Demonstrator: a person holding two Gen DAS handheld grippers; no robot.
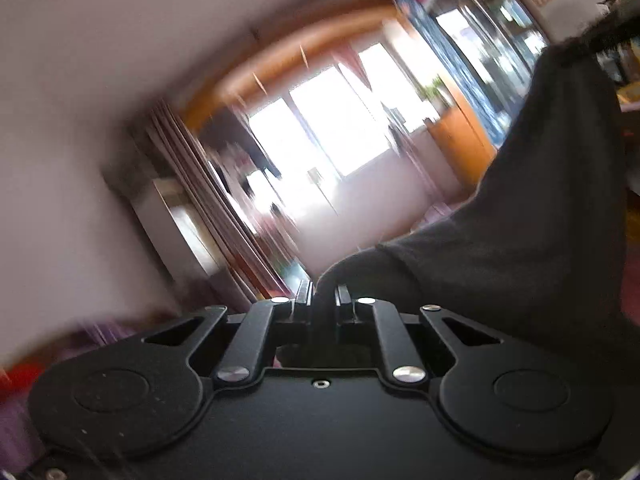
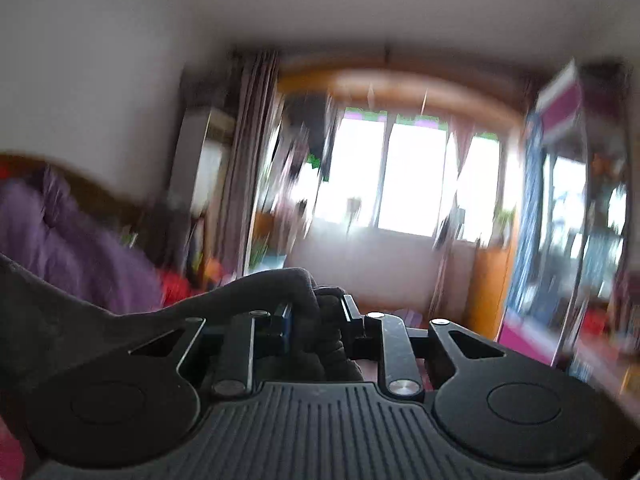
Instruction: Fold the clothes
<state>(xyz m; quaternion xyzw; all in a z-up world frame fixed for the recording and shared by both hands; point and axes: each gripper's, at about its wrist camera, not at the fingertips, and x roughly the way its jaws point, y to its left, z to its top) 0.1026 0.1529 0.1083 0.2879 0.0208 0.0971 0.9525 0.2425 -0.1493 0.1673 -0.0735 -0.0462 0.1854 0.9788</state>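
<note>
Dark grey garment (image 1: pixel 532 208) is held up in the air btwn both grippers, spanning from one to the other. Left gripper (image 1: pixel 323 292): jaws nearly closed, pinching a thin fold of edge. Right gripper (image 2: pixel 316 312): jaws narrow, clamped on a bunched wad of the same cloth (image 2: pixel 280 284). Fabric looks soft, light, limp and sags btwn grips; prob best held at corners/hem. Both views motion-blurred. Window (image 2: pixel 412 176) and purple bedding (image 2: pixel 60 248) behind. No brand or legible text.
</note>
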